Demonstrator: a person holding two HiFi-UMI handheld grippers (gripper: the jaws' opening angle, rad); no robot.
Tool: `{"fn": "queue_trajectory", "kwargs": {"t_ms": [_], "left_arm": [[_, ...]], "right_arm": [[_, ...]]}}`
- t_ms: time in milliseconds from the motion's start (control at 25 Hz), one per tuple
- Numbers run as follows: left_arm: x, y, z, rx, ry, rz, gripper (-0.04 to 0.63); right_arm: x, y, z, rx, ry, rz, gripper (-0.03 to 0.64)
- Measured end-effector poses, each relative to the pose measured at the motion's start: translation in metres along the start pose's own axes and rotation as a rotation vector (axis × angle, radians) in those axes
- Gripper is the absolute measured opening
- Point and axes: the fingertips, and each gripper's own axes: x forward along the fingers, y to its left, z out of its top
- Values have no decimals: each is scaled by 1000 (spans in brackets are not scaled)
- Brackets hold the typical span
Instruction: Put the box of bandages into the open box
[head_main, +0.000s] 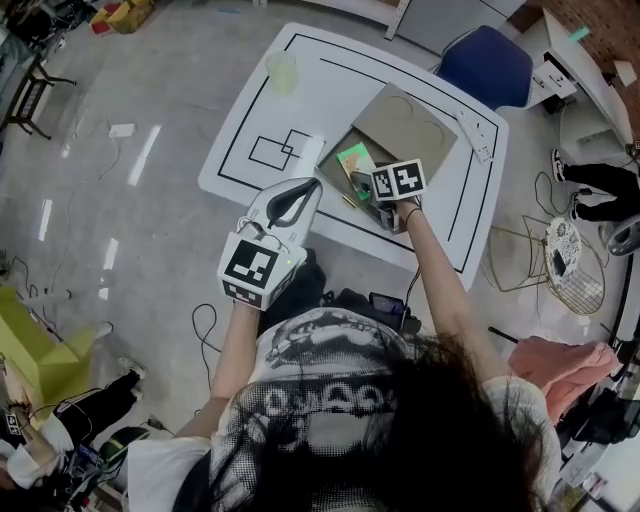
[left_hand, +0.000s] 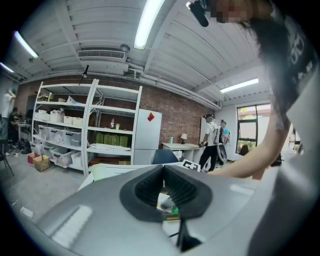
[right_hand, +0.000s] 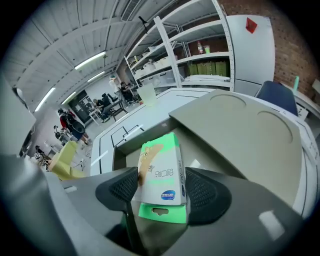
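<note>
Long dark hair (head_main: 455, 420) spills over a black-and-white printed T-shirt (head_main: 320, 395) with short pale sleeves (head_main: 505, 390), and a thin dark band (head_main: 411, 213) circles the right wrist. The left gripper (head_main: 308, 190) and right gripper (right_hand: 161, 192) have smooth pale-grey shells and black ribbed pads (right_hand: 202, 192). Each carries a cube (head_main: 257, 268) of black-and-white square markers.

We see the green and white box of bandages (right_hand: 161, 172), a green hang tab at its near end, lying face up in the lower middle of the right gripper view, inside the brown cardboard open box (right_hand: 250, 130), whose lid flap lies back toward the right.
</note>
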Motion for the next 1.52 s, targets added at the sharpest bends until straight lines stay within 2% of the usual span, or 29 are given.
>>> {"fn": "queue_trajectory", "kwargs": {"t_ms": [200, 360, 920, 1120, 1240, 1400, 1520], "left_arm": [[0, -5, -2, 2, 5, -8, 0], [0, -10, -3, 4, 8, -14, 0], [-2, -39, 4, 24, -6, -9, 0], [-3, -63, 3, 33, -1, -19, 0], [-4, -78, 2, 41, 3, -23, 0], [-8, -100, 0, 49, 8, -18, 0], [-12, -116, -3, 47, 11, -8, 0]], "right_arm": [[-8, -6, -4, -20, -2, -29, 287], [-21, -5, 2, -13, -65, -36, 283], [-122, 51, 34, -32, -404, 143, 215], [-161, 82, 19, -71, -473, 212, 197], [-182, 92, 6, -65, -513, 233, 156], [-203, 101, -19, -61, -530, 254, 152], [-218, 105, -37, -68, -538, 254, 123]]}}
